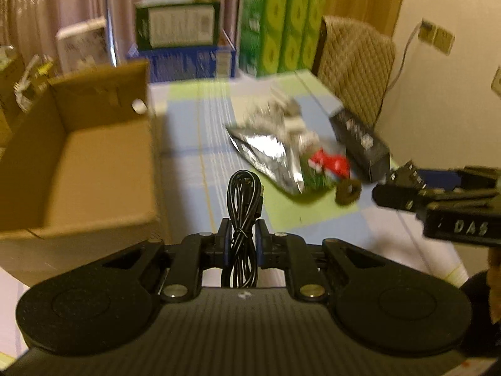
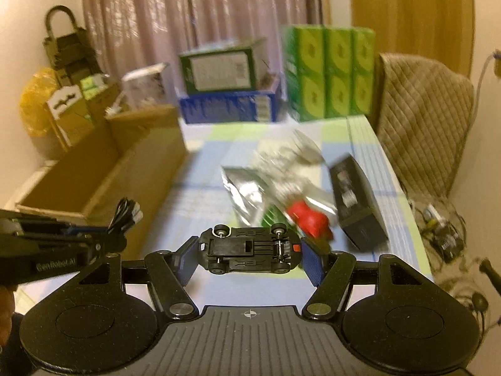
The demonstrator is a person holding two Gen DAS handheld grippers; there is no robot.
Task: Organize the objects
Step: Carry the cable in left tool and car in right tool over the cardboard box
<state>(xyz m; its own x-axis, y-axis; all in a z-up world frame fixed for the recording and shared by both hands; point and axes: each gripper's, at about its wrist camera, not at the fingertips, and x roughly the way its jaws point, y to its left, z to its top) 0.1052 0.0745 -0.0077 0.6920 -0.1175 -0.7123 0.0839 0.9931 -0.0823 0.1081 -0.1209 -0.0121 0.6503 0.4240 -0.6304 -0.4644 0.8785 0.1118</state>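
Left claw [image 1: 243, 244]: squeezed tight on a bundled black cable [image 1: 244, 206], held up in the air just beside the cardboard box [image 1: 94, 156].
Right claw [image 2: 250, 255]: pinching a toy car [image 2: 250, 247] upside down, wheels up, above the counter [image 2: 200, 181].
Still on the counter: silver bags [image 2: 250, 188], a red thing, a black box [image 2: 357, 206].
Step now: I think both things are being carried to the box.
Next move: go over the open box, then let go.

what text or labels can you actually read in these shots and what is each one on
"DAS" on the side of the right gripper, seen from the left wrist view.
"GenRobot.AI" on the side of the left gripper, seen from the right wrist view.
The label on the green box, the print on the black box and on the green cartons are too blurred to read.
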